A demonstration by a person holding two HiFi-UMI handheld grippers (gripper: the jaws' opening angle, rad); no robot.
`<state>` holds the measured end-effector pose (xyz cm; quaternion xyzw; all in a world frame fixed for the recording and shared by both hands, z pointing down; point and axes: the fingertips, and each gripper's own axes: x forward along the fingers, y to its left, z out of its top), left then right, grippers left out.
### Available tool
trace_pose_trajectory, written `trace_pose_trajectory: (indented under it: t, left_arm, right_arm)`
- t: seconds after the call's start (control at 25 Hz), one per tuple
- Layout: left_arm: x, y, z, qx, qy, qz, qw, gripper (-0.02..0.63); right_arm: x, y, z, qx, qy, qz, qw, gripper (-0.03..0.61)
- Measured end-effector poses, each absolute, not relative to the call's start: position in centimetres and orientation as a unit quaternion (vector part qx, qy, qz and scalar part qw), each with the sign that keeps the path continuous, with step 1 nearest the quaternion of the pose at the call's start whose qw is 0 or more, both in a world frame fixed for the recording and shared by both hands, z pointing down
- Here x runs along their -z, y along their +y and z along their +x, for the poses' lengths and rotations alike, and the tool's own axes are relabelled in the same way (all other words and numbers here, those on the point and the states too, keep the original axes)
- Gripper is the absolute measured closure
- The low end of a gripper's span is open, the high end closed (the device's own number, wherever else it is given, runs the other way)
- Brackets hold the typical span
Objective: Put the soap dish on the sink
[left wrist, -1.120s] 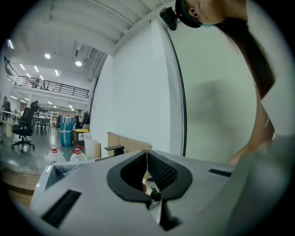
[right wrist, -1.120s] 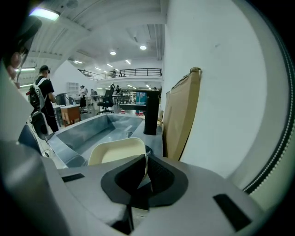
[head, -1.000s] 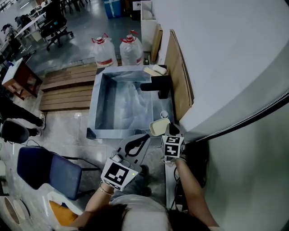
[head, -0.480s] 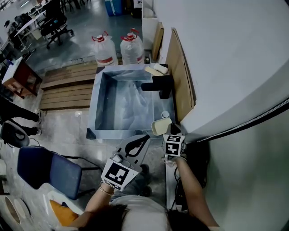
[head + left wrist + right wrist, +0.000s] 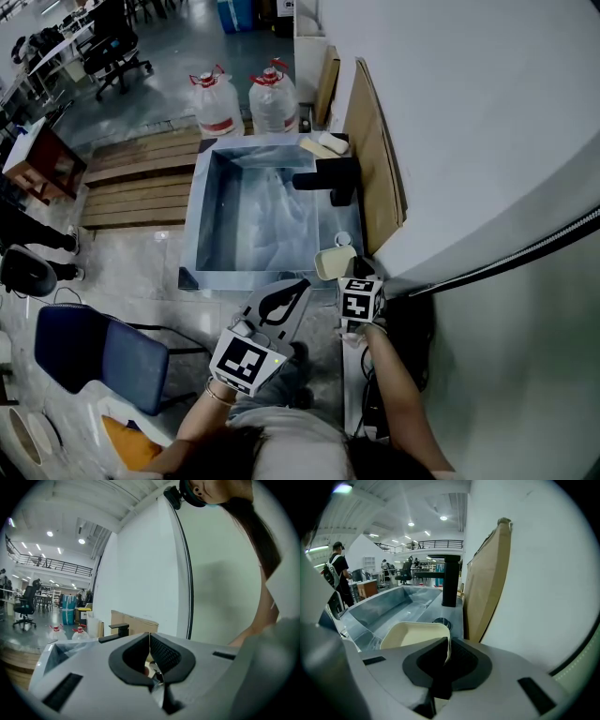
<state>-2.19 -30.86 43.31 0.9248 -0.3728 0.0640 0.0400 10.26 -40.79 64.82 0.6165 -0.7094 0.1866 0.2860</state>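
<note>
The cream soap dish (image 5: 332,263) hangs over the steel sink's (image 5: 208,202) right ledge near its front corner. My right gripper (image 5: 349,273) is shut on the dish's near rim. In the right gripper view the dish (image 5: 414,635) juts out level ahead of the gripper (image 5: 447,649), just above the ledge; I cannot tell whether it touches. My left gripper (image 5: 301,285) hovers just in front of the sink's front edge, shut and holding nothing. The left gripper view shows that gripper (image 5: 150,654) with its pads pressed together.
A black faucet (image 5: 328,177) stands on the right ledge, with a small round fitting (image 5: 341,238) between it and the dish. A soap bar (image 5: 330,142) lies at the far corner. Cardboard sheets (image 5: 375,159) lean on the wall. Two water jugs (image 5: 246,105) stand behind; a blue chair (image 5: 98,352) stands left.
The right gripper and dish have drifted a little to the right. The left gripper has stayed put.
</note>
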Motion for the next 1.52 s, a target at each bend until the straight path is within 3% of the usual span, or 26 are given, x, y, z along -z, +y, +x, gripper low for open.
trace_pose_trajectory:
  t: [0.44, 0.68, 1.52]
  left_arm:
    - [-43.2, -30.2, -2.7, -0.064, -0.387, 0.917, 0.068, 0.604]
    - [-42.2, -29.8, -2.7, -0.058, -0.38, 0.923, 0.03, 0.604]
    - [-39.9, -25.3, -3.4, -0.05, -0.399, 0.915, 0.014, 0.604]
  right_arm:
    - [-63.3, -40.5, 10.0, -0.17, -0.719, 0.617, 0.271, 0.537]
    - [-61.3, -39.8, 9.7, -0.147, -0.725, 0.621, 0.259, 0.537]
    - [-55.1, -34.0, 8.9, -0.102, -0.746, 0.625, 0.204, 0.552]
